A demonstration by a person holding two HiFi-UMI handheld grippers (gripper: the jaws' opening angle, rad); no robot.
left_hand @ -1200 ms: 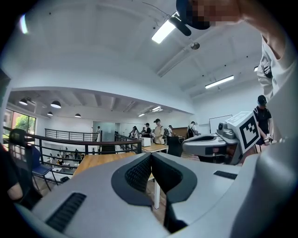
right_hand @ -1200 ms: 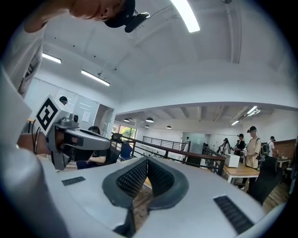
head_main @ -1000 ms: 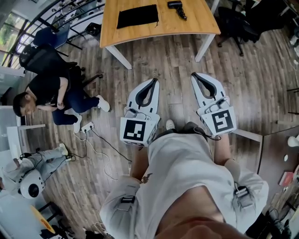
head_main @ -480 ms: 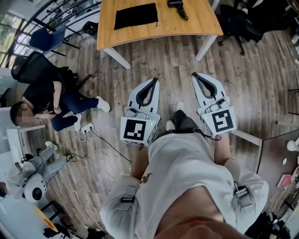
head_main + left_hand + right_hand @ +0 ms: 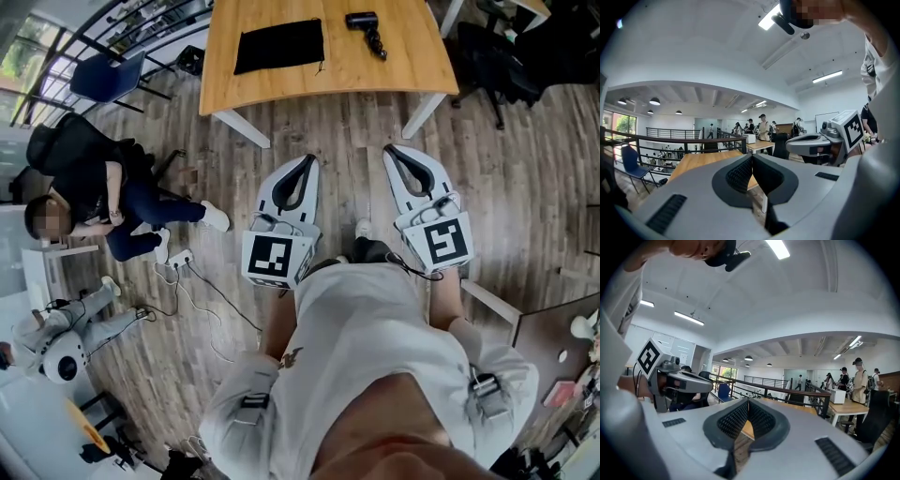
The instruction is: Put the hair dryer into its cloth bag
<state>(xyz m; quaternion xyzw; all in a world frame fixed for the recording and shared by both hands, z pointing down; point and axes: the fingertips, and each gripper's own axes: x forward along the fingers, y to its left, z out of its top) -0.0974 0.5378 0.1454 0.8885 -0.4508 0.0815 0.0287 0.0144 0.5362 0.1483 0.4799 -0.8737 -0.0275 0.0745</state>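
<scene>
A black cloth bag (image 5: pixel 279 45) lies flat on the wooden table (image 5: pixel 375 70) at the top of the head view. The black hair dryer (image 5: pixel 366 26) lies to its right on the same table, apart from the bag. My left gripper (image 5: pixel 308 161) and right gripper (image 5: pixel 389 150) are held side by side over the wooden floor, well short of the table, both pointing toward it. Each is shut with nothing between its pads. In the left gripper view the jaws (image 5: pixel 751 157) meet in front of the table edge; the right gripper view shows the same (image 5: pixel 748 401).
A person (image 5: pixel 103 192) crouches on the floor at left beside a power strip with cables (image 5: pixel 178 258). A blue chair (image 5: pixel 108 75) stands left of the table, a black office chair (image 5: pixel 502 61) right of it. A white robot (image 5: pixel 66 352) lies at lower left.
The table with bag and dryer has come nearer and lower in the head view as I walk toward it. Both grippers keep their pose and stay shut.
</scene>
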